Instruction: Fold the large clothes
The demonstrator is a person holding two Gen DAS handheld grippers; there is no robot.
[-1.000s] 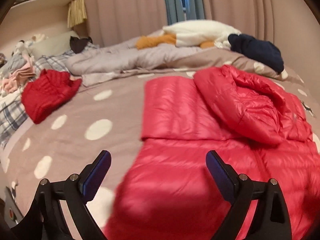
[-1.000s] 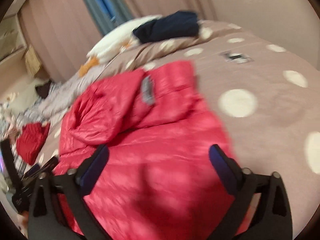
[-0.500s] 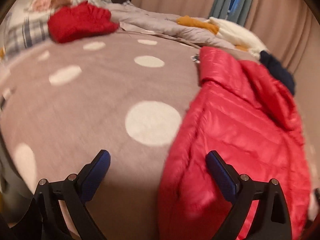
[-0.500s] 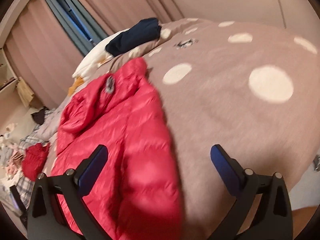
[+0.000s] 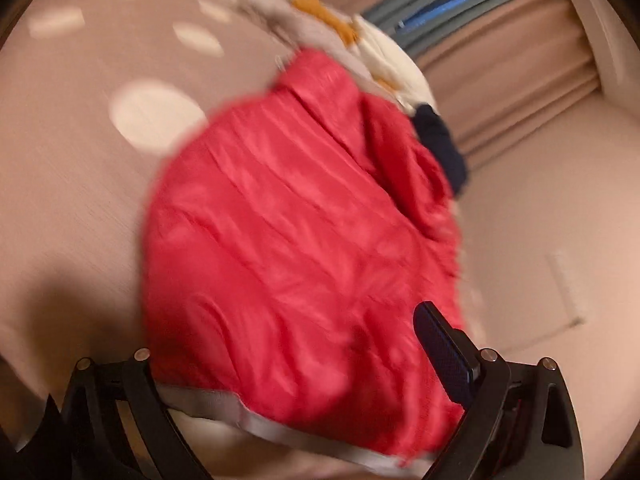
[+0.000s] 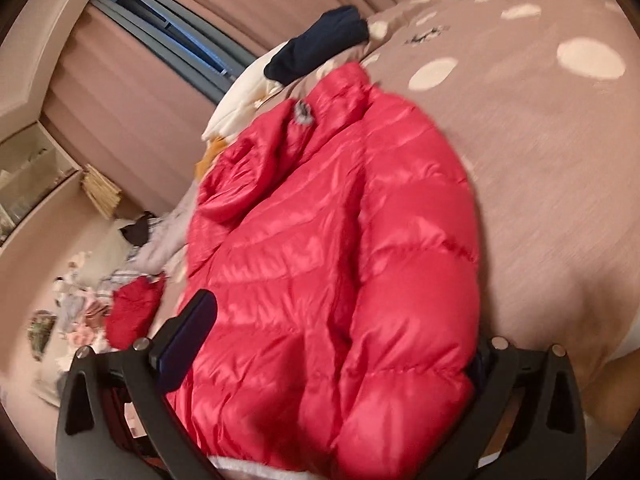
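Observation:
A large red puffer jacket lies on the taupe bedspread with white dots. In the left wrist view its near hem, with a grey edge, sits between the jaws of my left gripper; the jaws are wide apart and the left finger is hidden behind the fabric. In the right wrist view the jacket fills the gap of my right gripper, also wide open, with the right finger hidden under the sleeve. The view is blurred.
A navy garment and a white pillow lie beyond the jacket's collar. A smaller red garment and mixed clothes lie at the far left of the bed. Curtains and a window stand behind.
Both grippers have dropped low to the jacket's near hem and tilted; the fabric now sits between each pair of open jaws, where before they hovered above the bed.

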